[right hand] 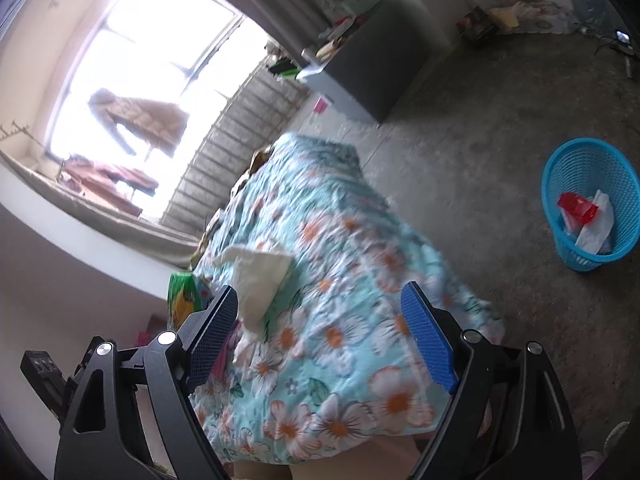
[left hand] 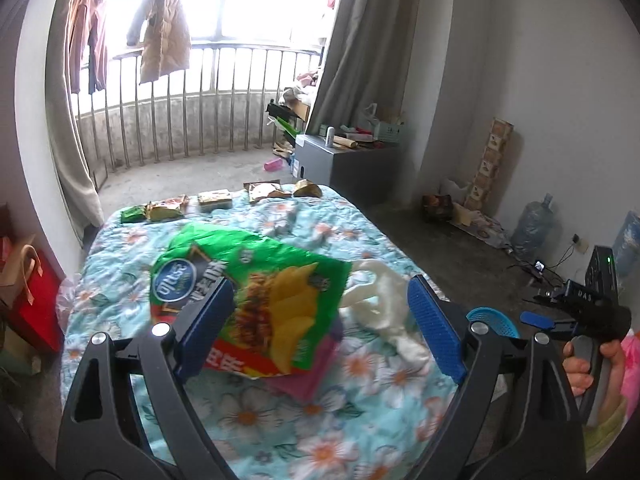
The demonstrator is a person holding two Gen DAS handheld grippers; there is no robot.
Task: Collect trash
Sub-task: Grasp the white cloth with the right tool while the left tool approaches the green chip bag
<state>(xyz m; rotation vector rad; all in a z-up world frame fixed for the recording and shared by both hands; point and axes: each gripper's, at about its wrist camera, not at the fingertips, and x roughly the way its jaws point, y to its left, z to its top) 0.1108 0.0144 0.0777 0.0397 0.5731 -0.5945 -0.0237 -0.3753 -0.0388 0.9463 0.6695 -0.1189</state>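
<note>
A green chip bag (left hand: 256, 292) lies on the floral quilt (left hand: 304, 408), over a pink wrapper (left hand: 312, 372). A crumpled white tissue (left hand: 388, 300) lies to its right. My left gripper (left hand: 320, 320) is open just above them, its left finger over the bag's edge. Several more wrappers (left hand: 224, 200) line the quilt's far edge. In the right wrist view my right gripper (right hand: 324, 332) is open above the quilt (right hand: 340, 280), with the tissue (right hand: 260, 276) by its left finger and the green bag (right hand: 182, 296) further left. A blue basket (right hand: 592, 204) on the floor holds red and white trash.
A grey cabinet (left hand: 340, 160) with clutter stands beyond the bed. A balcony railing (left hand: 180, 108) is behind it. Red bags (left hand: 32, 300) sit at the left. A water jug (left hand: 532, 224) and cables lie along the right wall. The right hand-held gripper (left hand: 580, 312) shows at the right edge.
</note>
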